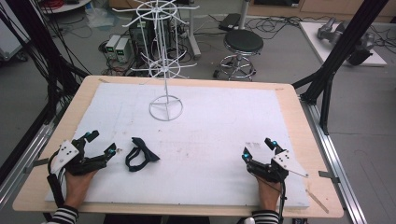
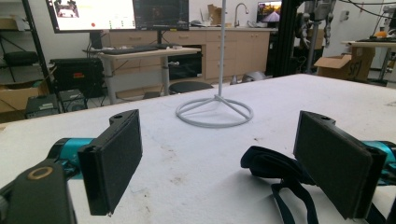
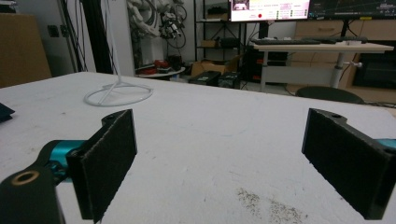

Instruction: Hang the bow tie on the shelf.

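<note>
High view, catalogued from the left. Left gripper (image 1: 101, 144): rests on the white foam board (image 1: 210, 140) at the near left corner, jaws spread wide, nothing between them, touching nothing but the board. Black bow tie with strap (image 1: 140, 156): lies flat on the board just right of that gripper, apart from it; in the left gripper view it (image 2: 275, 170) sits low beside the right-hand pad, not clasped. White wire display rack (image 1: 164, 65): stands upright at the far middle of the board, its ring base (image 1: 166, 108) on the foam, its hooks bare. Right gripper (image 1: 258, 149): rests at the near right corner, well apart from the bow tie, jaws likewise spread wide and empty; the right gripper view confirms bare board between the pads.

Progress, judged: work appears unstarted. Nothing lifted, nothing hung. Pick-up of the bow tie, carry and placing on the rack all seem left to do.
</note>
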